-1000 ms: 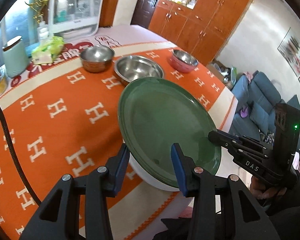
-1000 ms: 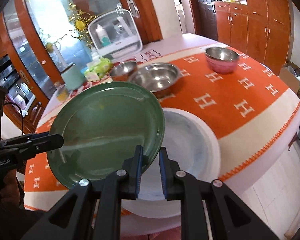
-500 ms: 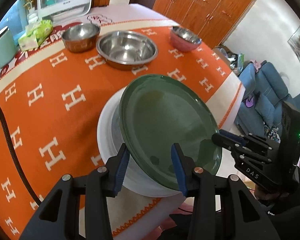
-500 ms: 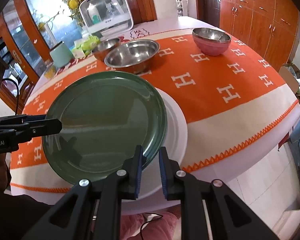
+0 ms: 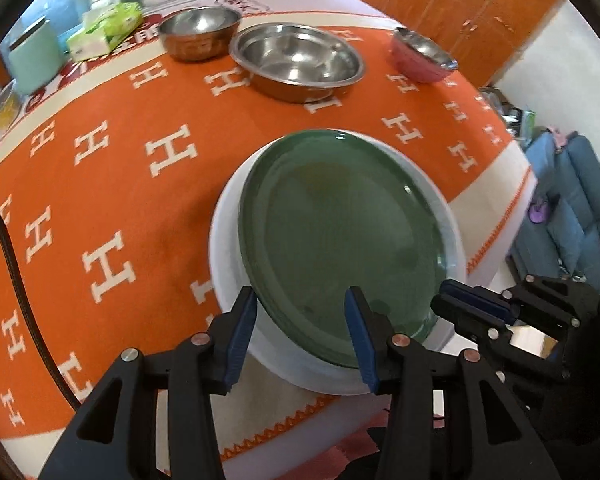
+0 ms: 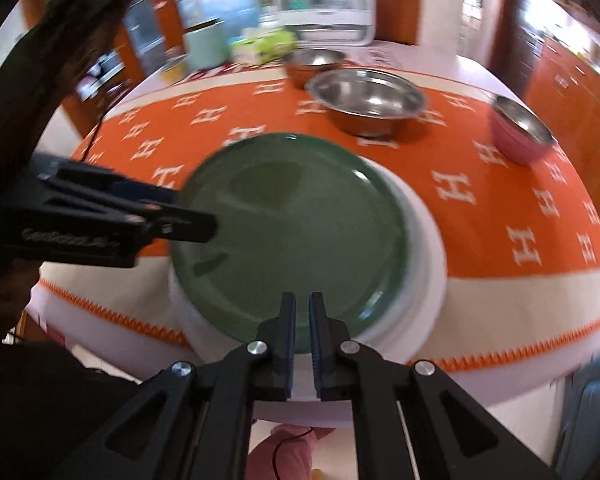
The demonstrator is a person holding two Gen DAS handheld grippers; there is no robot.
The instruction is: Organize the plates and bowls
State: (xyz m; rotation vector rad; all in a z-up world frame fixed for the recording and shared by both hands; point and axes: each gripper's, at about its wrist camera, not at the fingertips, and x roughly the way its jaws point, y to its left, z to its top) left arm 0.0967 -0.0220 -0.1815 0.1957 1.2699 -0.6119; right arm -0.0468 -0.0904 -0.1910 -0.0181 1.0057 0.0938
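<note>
A green plate (image 5: pixel 340 232) lies nearly flat on a larger white plate (image 5: pixel 228 264) near the table's front edge. My left gripper (image 5: pixel 300 312) straddles the green plate's near rim. Its jaws are opening, one finger outside the rim and one over the plate's face. In the right wrist view my right gripper (image 6: pixel 302 312) is shut on the near rim of the green plate (image 6: pixel 292 224), over the white plate (image 6: pixel 428 248). The left gripper (image 6: pixel 196 220) reaches that plate's left edge there. The right gripper (image 5: pixel 444 296) also shows at the plate's lower right.
Farther back on the orange cloth stand a large steel bowl (image 5: pixel 300 60), a smaller steel bowl (image 5: pixel 198 28) and a pink bowl (image 5: pixel 424 56). A tissue pack (image 5: pixel 104 30) and a mint canister (image 5: pixel 32 60) sit at the back left. A black cable (image 5: pixel 8 248) hangs at the left.
The green plate came down from a tilt above the table onto the white plate. Both grippers sank with it, and the right gripper rolled to come at the rim from the near side.
</note>
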